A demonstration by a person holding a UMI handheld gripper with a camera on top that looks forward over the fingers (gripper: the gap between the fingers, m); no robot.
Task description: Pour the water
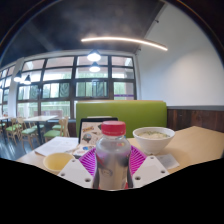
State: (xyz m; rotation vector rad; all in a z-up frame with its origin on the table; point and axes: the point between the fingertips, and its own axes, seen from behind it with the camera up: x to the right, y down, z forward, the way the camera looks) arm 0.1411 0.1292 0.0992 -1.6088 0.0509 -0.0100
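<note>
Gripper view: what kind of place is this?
Likely a canteen or restaurant: green booth seat behind the table, more tables and chairs by big windows, a white bowl beside the bottle held in the gripper.

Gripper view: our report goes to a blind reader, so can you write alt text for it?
A clear water bottle with a pink cap stands between the gripper's fingers on a table. Beyond it are a white bowl, a yellow-filled dish, a green bench back and large windows.
</note>
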